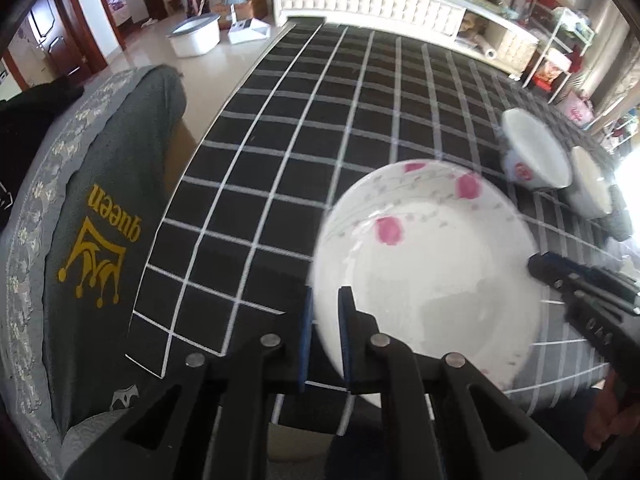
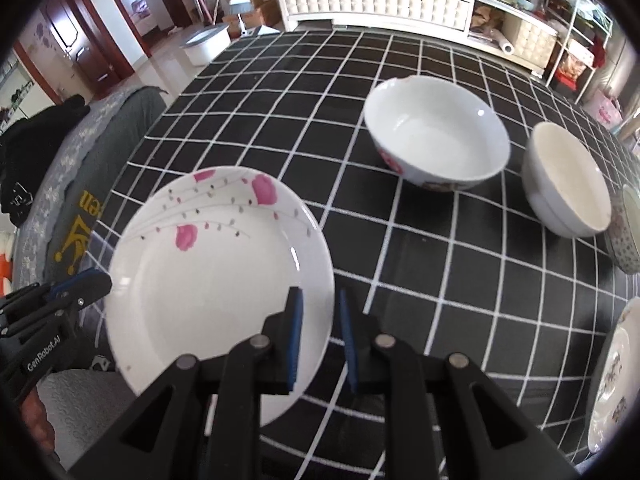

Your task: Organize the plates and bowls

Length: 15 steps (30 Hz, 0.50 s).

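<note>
A: The plate, white with pink flowers, is nearest to both cameras. Where does it sit?

B: It is over the near edge of the worktop with the black and white check cloth. The left tongs are clenched on its left rim; one blue pad is on each side of the rim. The plate looks blurred in the left wrist view.

A: And the right tongs?

B: They are at the right rim of the same plate. The left blue pad lies over the plate, the right one is outside the rim, and a gap shows between rim and pad. So they are released, not pressing.

A: What is farther back?

B: A white bowl with a red mark stands behind the plate, tilted a little. Just beside it, to the right, is a plain white bowl. At the right border a patterned bowl and another decorated plate are partly cut off. Left of the worktop is a chair with a grey cover.
</note>
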Available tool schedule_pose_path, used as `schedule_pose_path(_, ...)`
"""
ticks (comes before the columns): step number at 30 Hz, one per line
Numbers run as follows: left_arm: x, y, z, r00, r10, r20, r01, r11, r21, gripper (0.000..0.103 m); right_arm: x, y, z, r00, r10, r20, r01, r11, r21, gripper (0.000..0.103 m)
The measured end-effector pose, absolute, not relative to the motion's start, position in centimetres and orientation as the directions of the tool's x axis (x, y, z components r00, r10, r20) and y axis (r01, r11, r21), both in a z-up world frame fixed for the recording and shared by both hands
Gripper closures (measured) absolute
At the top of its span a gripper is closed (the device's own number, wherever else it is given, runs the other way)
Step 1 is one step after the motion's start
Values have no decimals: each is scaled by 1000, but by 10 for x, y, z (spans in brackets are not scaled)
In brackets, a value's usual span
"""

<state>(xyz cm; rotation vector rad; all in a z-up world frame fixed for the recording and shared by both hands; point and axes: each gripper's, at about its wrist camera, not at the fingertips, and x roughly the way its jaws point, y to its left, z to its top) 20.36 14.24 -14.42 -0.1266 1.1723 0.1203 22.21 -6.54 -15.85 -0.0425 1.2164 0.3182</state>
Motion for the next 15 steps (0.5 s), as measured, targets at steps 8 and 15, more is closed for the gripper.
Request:
schedule_pose_path(8,191,83,-93,481,-62,-875,-29,996,-87,81,197,-96,-108,409,229,-883,-233,962,142,53)
schedule_pose_path(15,176,21,-52,551,-118,-826,74,993,-92,66,169,-145,-59,516,196,-834,-188,976,113,35)
